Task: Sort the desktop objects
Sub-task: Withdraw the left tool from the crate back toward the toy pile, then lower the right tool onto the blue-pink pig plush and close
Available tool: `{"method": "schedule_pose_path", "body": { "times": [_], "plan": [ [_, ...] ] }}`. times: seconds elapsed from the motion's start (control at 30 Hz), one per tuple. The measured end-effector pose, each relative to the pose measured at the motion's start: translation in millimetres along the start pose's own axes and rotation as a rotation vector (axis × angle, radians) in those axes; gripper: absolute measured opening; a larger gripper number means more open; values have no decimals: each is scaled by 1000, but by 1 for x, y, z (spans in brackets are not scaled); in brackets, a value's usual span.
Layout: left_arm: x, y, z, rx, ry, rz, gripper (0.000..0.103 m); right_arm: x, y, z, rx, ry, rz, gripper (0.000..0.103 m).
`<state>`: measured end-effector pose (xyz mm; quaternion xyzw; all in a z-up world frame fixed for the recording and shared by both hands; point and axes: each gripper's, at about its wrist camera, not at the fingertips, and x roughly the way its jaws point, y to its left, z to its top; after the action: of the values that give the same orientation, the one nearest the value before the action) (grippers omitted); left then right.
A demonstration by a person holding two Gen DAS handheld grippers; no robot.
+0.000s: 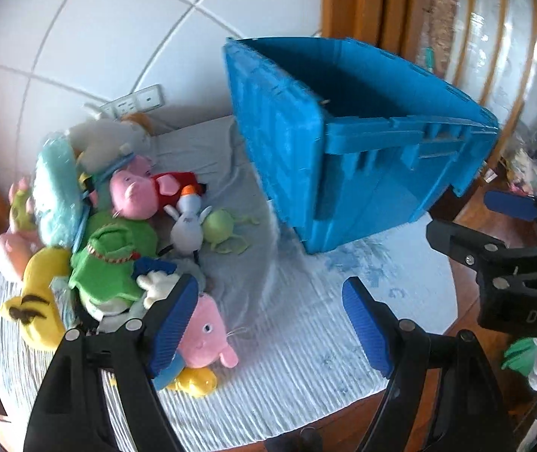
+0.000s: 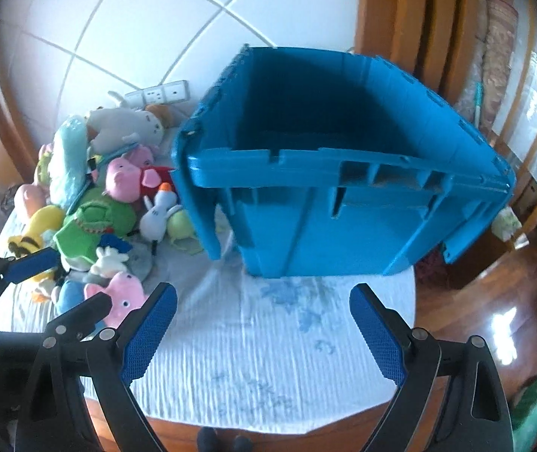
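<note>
While both tongs hover empty above the table [image 2: 268, 358], sorting stands at the reach-for-a-toy step.
Left tongs [image 1: 270, 324] and right tongs [image 2: 264, 329] gape wide, holding nothing. Plush toys [image 1: 117, 226] are heaped ahead-left of both; the blue crate [image 2: 343, 188] stands ahead. Judged next: close on the pink pig [image 1: 208, 333] touching the left tongs' left finger.

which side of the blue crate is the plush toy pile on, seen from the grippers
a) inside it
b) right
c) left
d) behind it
c: the plush toy pile lies on the cloth left of the blue crate, and the crate's visible interior looks bare.
</note>
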<state>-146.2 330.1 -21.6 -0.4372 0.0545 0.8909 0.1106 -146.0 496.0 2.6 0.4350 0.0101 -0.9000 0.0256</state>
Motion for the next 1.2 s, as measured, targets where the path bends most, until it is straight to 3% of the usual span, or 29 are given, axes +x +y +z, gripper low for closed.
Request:
{"method": "schedule_pose_path", "body": {
  "times": [0.27,0.73,0.93,1.07,1.2],
  "plan": [
    [3,41,-30,-124,25,92,79,18,50,-1,-123,11,99,94],
    [-11,145,-121,-352,94,296,79,63,159,-27,-295,78,304,98],
    [-3,181,-146,-394,128,302,79,79,193,-36,-320,110,348,97],
    [12,194,-151,-368,143,277,79,96,207,-42,-304,131,341,87],
    [35,201,-151,-328,168,222,79,114,210,-50,-270,161,317,86]
  ]
}}
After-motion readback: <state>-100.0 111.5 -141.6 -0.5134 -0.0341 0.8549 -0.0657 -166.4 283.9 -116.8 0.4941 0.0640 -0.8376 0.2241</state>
